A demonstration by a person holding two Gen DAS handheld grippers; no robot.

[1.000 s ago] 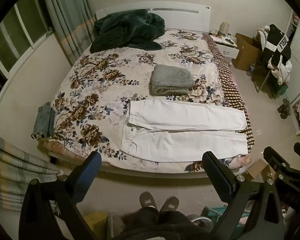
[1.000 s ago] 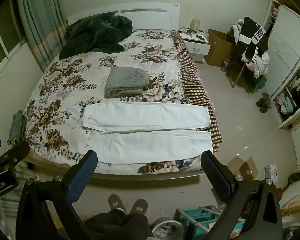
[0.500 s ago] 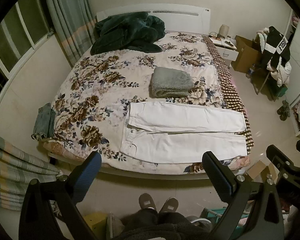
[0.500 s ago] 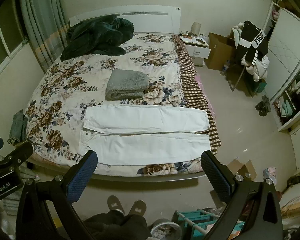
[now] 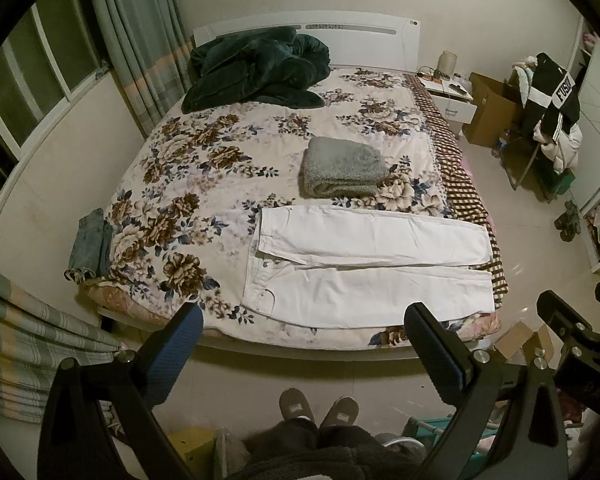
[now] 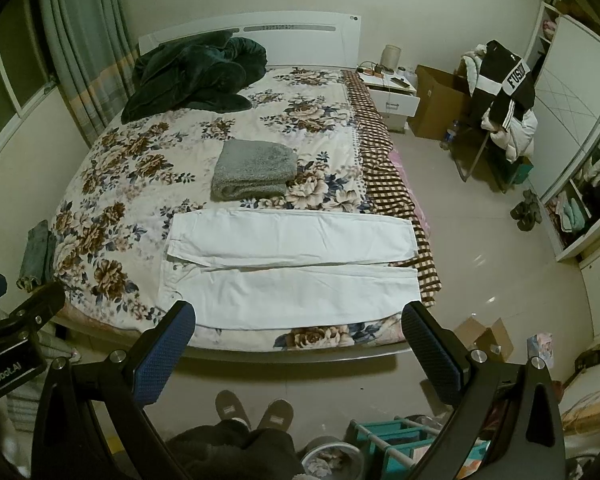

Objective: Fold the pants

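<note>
**A:** Bedroom, dim and yellow-lit, with a wide bed (image 5: 204,184) under a floral cover. Where do the claws stand?

**B:** Both are held out over the floor short of the near bed edge. The left gripper (image 5: 302,338) has its jaws spread wide with nothing between them; the right gripper (image 6: 298,338) is the same, wide apart and empty. Below them show the person's slippers (image 6: 254,408).

**A:** And the pants?

**B:** The white pants (image 5: 364,268) lie flat on the near part of the bed, just past the fingertips in both views and apart from them. The waistband is to the left, and the two legs run side by side to the right, their hems reaching the checkered sheet (image 6: 396,196) at the right edge of the bed.

**A:** Beyond that?

**B:** A folded grey blanket (image 5: 342,166) sits just behind the far leg. A dark green quilt (image 5: 256,70) is heaped near the headboard. Folded jeans (image 5: 90,244) rest at the left bed edge. Right of the bed are a nightstand (image 6: 392,96) and a chair piled with clothes (image 6: 500,100).
</note>
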